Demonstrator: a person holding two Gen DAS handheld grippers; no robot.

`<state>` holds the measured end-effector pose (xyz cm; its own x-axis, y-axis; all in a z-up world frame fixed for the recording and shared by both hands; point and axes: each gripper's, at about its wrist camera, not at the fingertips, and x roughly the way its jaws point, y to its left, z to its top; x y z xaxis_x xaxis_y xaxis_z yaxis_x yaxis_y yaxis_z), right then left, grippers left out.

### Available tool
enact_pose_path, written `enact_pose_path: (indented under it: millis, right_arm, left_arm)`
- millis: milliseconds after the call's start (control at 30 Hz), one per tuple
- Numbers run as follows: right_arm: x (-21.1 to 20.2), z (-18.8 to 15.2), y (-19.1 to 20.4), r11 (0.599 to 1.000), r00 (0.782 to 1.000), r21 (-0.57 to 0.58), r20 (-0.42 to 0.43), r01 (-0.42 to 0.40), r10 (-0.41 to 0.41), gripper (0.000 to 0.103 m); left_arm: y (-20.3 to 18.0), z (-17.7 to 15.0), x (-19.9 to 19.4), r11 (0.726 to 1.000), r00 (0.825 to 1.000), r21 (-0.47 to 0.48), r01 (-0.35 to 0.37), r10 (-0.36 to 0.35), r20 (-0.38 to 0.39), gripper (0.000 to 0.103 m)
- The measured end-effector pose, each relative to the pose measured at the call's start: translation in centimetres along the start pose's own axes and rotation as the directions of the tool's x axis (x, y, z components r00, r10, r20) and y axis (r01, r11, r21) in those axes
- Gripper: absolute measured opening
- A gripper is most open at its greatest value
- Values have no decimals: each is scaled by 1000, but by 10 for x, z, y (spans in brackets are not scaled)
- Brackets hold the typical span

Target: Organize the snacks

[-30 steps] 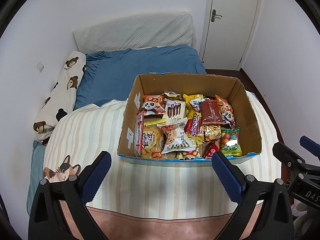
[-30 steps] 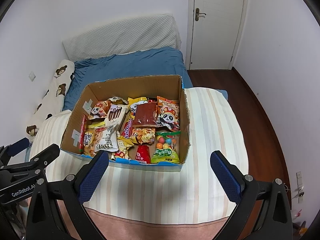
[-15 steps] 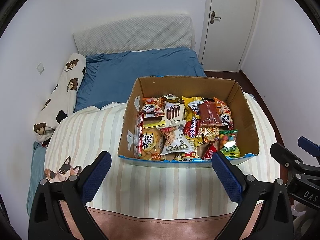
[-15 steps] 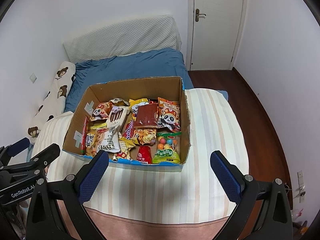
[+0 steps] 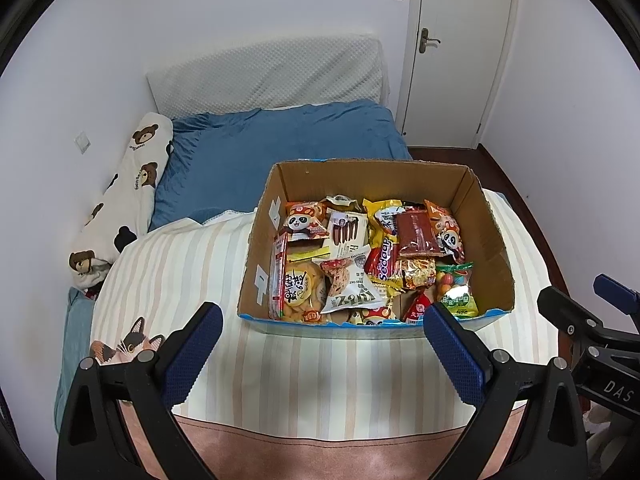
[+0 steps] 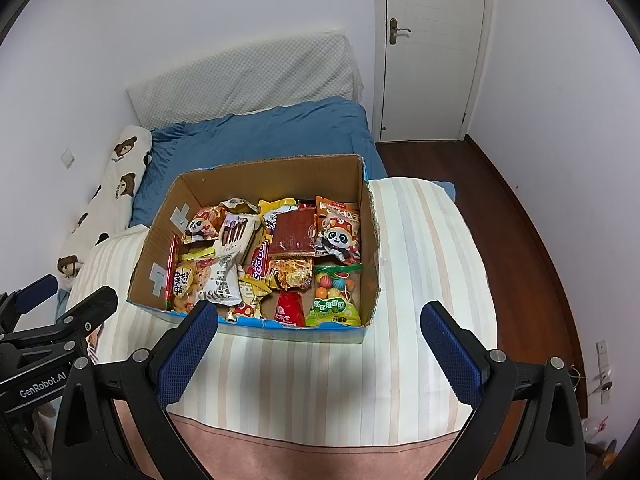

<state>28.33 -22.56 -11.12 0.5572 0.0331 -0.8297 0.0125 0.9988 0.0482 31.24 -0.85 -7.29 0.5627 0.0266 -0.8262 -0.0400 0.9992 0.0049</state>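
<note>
White walls and a closed white door [image 6: 432, 52] enclose a small bedroom whose bed carries a blue duvet [image 5: 280, 148] at the far end and a cream striped blanket [image 6: 420, 264] nearer the cameras, with a bear-print bolster [image 5: 124, 200] along the wall side and a white textured headboard cushion [image 5: 268, 76] behind. Cardboard box [image 5: 488, 236], open-topped with a blue-printed lower edge, sits on the striped blanket and holds the snacks [image 6: 276, 260], which lie loosely piled and overlapping inside it. Among them: a panda-print packet [image 6: 340, 236] at the far right, a dark red flat packet [image 6: 294, 232] beside it, a white packet picturing chocolate sticks [image 5: 348, 232], a round biscuit pack [image 5: 300, 288] at the near left, a bag of coloured candy balls [image 6: 334, 296] at the near right corner, and a small red sachet [image 6: 289, 308] next to it. Left gripper [image 5: 320, 356] hovers before the near wall of the box, its blue-padded jaws spread wide and holding nothing. Right gripper [image 6: 320, 356] is likewise poised before the box with jaws spread apart and empty; in its view the left tool appears at the lower left edge, and in the left view the right tool appears at the lower right edge. A cat motif [image 5: 128, 344] is printed on the blanket near the left jaw.
</note>
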Motion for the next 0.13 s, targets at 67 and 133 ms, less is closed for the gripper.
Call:
enact_pose_path:
  millis: [67,133]
  right_arm:
    - [-1,0,-1,1000,1000,1,2,0,0,103]
    - [-3,0,-1,1000,1000,2,3,-1,1,103]
  left_arm:
    - [0,0,-1,1000,1000,2,-1,1,2,103]
    - [-1,0,-3,1000,1000,4,0,0,6,103]
